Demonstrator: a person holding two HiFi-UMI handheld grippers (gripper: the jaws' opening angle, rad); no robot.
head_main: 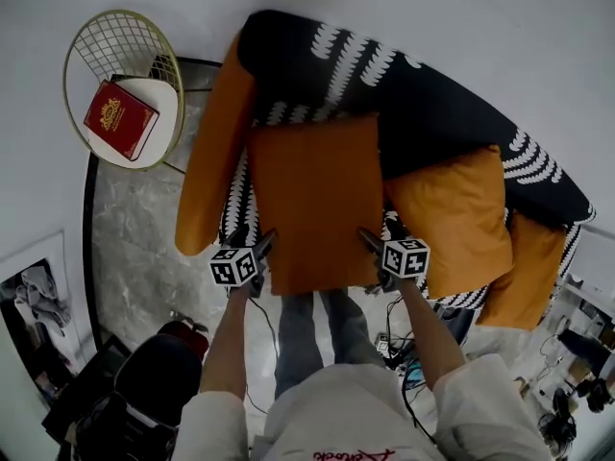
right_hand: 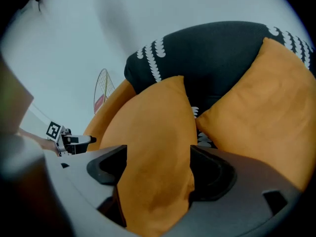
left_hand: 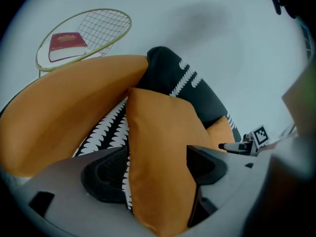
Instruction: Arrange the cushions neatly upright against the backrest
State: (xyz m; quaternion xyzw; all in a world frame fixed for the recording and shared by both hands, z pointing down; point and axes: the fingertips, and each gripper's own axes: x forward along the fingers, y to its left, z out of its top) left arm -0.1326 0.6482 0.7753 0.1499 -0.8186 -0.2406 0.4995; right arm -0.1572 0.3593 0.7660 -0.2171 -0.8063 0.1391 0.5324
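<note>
Head view: left hand-held gripper [head_main: 261, 244] and right hand-held gripper [head_main: 368, 239] both stand spread, not pinching, around the lower corners of the orange cushion [head_main: 317, 200], which is propped against the sofa backrest [head_main: 428, 109]. Placing looks done; next, back both out without toppling it.

No word or number legible anywhere.

Red hardback book [head_main: 119, 119] on round white side table with gold wire rim [head_main: 161, 92]: gold crest on cover, maybe lettering beside it, too small to read.

White cube [head_main: 233, 266] on left gripper [head_main: 258, 248], same on right gripper [head_main: 373, 245]: black-and-white square code markers, pattern only, no letters or digits.

White shirt [head_main: 327, 421] at bottom edge of head view: red script [head_main: 351, 455], cut off by frame, illegible.
</note>
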